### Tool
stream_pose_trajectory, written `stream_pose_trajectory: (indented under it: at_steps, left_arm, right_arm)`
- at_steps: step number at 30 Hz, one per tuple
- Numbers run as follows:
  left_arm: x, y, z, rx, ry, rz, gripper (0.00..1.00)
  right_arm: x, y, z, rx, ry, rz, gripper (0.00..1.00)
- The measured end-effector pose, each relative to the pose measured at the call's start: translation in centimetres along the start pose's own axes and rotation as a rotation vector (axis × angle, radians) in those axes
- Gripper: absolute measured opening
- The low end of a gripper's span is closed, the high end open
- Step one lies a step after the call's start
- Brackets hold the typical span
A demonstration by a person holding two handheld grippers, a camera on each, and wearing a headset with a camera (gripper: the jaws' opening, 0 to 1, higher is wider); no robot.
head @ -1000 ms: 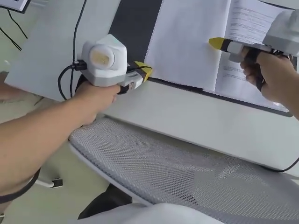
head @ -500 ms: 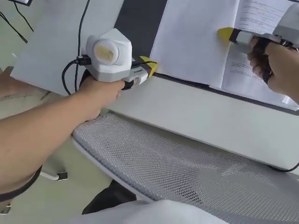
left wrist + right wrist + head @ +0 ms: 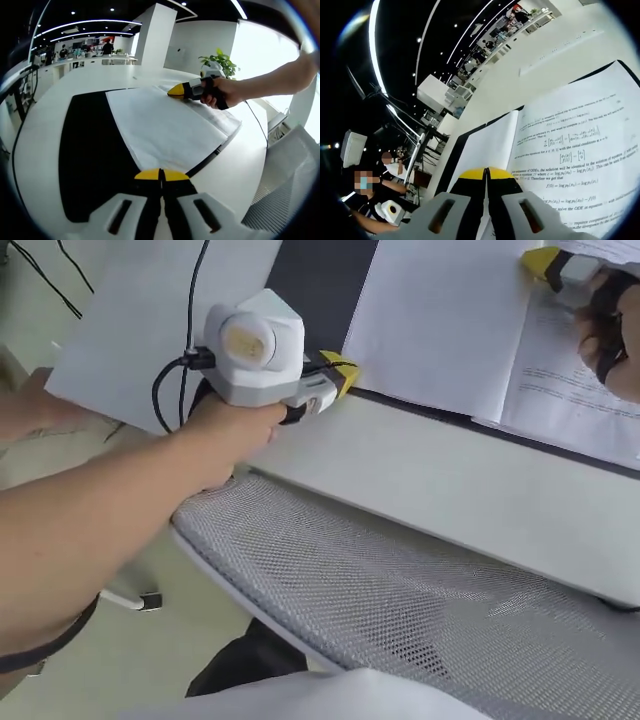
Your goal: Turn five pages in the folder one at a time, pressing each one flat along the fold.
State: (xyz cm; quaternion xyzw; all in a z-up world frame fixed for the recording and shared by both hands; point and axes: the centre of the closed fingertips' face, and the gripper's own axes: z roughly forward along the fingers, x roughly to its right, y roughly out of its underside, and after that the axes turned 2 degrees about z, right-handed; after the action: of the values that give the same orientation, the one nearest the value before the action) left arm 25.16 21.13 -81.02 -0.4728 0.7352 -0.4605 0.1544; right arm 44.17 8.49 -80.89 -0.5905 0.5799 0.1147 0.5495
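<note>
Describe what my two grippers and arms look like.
The left gripper has a white angular body, a black cable plugged into its rear, and a black claw with yellow tips. The right gripper has the same yellow-tipped claw and a black handle. The left forearm and right forearm are bare.

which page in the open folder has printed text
The right-hand page, beside the right gripper, carries lines of print; the left-hand page facing it is blank white.
</note>
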Motion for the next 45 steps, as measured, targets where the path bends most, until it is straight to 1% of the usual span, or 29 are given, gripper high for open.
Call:
stream_pose_trajectory:
  at_steps: [5, 7, 10, 12, 17, 19, 27, 31, 36, 38, 40, 45]
  left_arm:
    - [0.0, 0.0, 0.1, 0.002, 0.001, -0.001, 0.00]
    - [0.0, 0.0, 0.1, 0.002, 0.000, -0.001, 0.00]
    - [0.0, 0.0, 0.0, 0.003, 0.000, -0.002, 0.00]
    - [0.0, -0.1, 0.0, 0.004, -0.001, -0.003, 0.00]
    - [-0.1, -0.2, 0.1, 0.008, -0.001, -0.003, 0.00]
    - [-0.3, -0.1, 0.3, 0.013, 0.000, -0.006, 0.00]
    - [-0.2, -0.2, 0.2, 0.015, -0.003, -0.002, 0.00]
    - [-0.5, 0.0, 0.3, 0.015, -0.003, -0.003, 0.00]
    - [-0.7, 0.1, 0.5, 0.012, -0.002, 0.005, 0.00]
    - [-0.8, 0.2, 0.5, 0.012, -0.002, 0.003, 0.00]
    - [-0.8, 0.2, 0.6, 0.012, -0.002, 0.004, 0.00]
    - [-0.8, 0.2, 0.6, 0.010, -0.002, 0.005, 0.00]
  right_arm:
    - [0.1, -1.1, 1.0, -0.014, 0.008, -0.018, 0.00]
    - [0.4, -1.7, 1.4, -0.007, 0.013, -0.015, 0.00]
    - [1.0, -2.8, 2.1, 0.027, 0.012, 0.023, 0.00]
    - [1.0, -3.3, 2.5, 0.047, 0.005, 0.053, 0.00]
    - [1.3, -4.5, 3.2, 0.072, 0.020, 0.056, 0.00]
    - [1.6, -5.2, 3.4, 0.087, 0.026, 0.068, 0.00]
    - [2.1, -6.6, 4.5, 0.106, 0.044, 0.066, 0.00]
    - [2.6, -7.3, 4.9, 0.117, 0.047, 0.081, 0.00]
    - [2.3, -7.1, 4.9, 0.107, 0.044, 0.081, 0.00]
    - [2.0, -6.9, 4.8, 0.104, 0.044, 0.060, 0.00]
    - [1.9, -6.8, 4.7, 0.099, 0.044, 0.056, 0.00]
    - [1.8, -6.1, 4.4, 0.073, 0.030, 0.067, 0.00]
